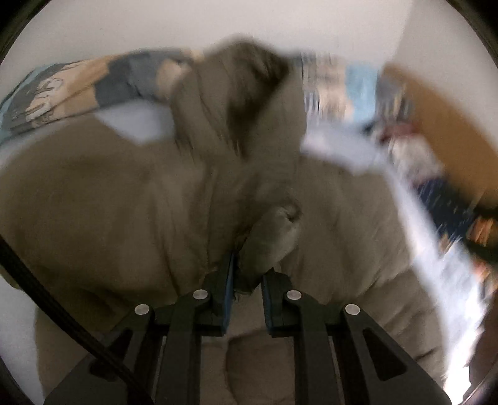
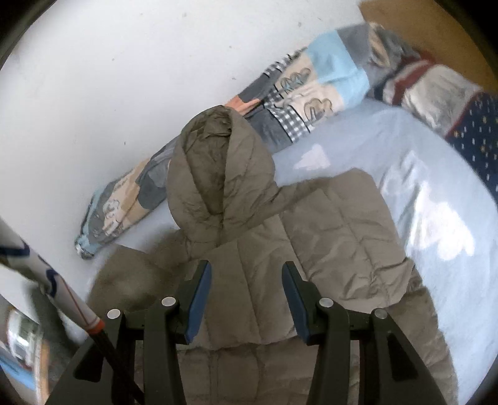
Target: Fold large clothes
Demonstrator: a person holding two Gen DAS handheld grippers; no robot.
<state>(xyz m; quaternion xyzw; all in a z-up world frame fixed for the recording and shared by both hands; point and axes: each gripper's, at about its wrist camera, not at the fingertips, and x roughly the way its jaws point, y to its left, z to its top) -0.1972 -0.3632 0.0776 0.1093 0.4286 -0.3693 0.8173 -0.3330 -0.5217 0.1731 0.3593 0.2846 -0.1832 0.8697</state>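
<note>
A taupe hooded puffer jacket lies on a pale blue bed sheet, hood toward the wall. One sleeve is folded over the body. My right gripper is open and empty above the jacket's chest. In the blurred left wrist view the jacket fills the frame. My left gripper is shut on a bunched sleeve cuff of the jacket and holds it over the body.
A patchwork quilt lies rolled along the white wall. More bedding is piled at the right by a wooden headboard. A white pole with an orange band stands at the left.
</note>
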